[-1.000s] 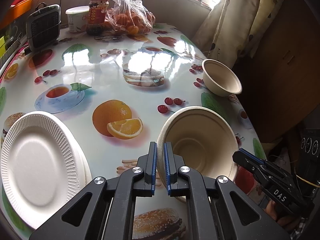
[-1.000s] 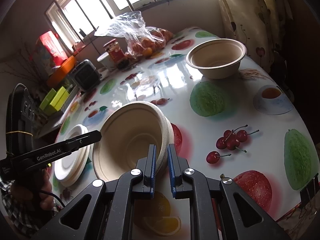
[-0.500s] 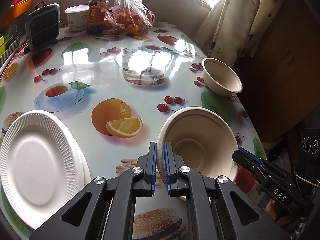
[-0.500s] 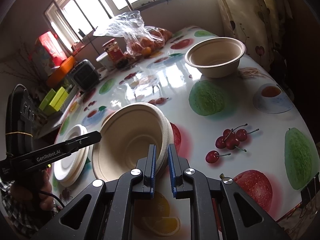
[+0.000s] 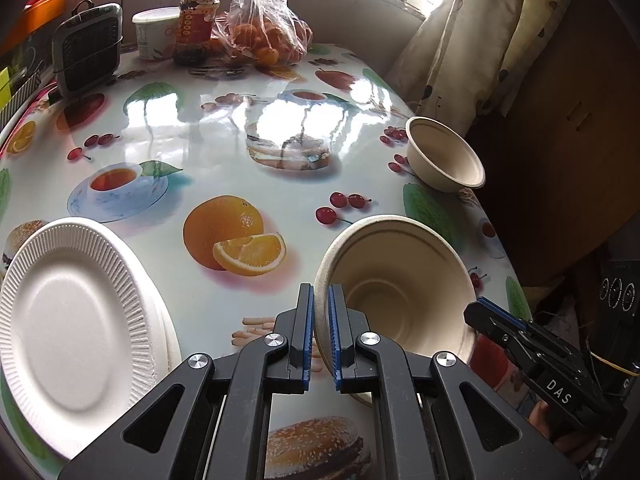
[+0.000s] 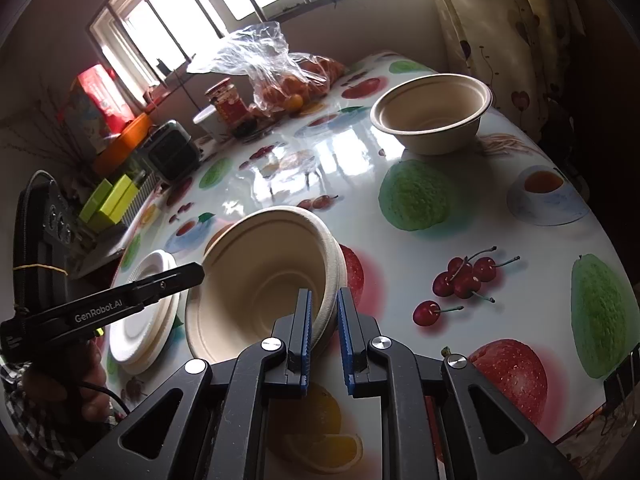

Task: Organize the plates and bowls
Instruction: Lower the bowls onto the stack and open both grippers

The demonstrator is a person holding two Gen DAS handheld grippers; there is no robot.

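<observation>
A: L→R across the table (image 5: pixel 256 128), quick. Far left?

B: Stack of white plates (image 5: pixel 76 328), flat, near edge. Just right of it the left gripper (image 5: pixel 319 332), clenched on the left rim of the held bowl (image 5: pixel 400 292).

A: And the bowl's attitude?

B: Tipped up, mouth facing the cams, low over the table; looks like two nested bowls, but rim edge is small, can't swear to it. On its opposite rim, the right gripper (image 6: pixel 323 334). Jaws nearly closed w/ the rim between them, though the outer pad seems to stand a hair off the wall.

A: So grip's mostly on the left?

B: My read, yes.

A: Where's the target?

B: Second bowl (image 6: pixel 432 114), upright, alone, far right by the curtain (image 5: pixel 480 40). Well apart from the held one, ahead and to the right of both grippers.

A: Nearer hand?

B: Right, I'd judge. Move turns on leveling the held bowl, mouth up, then carrying it right and away to nest over that one.
</observation>
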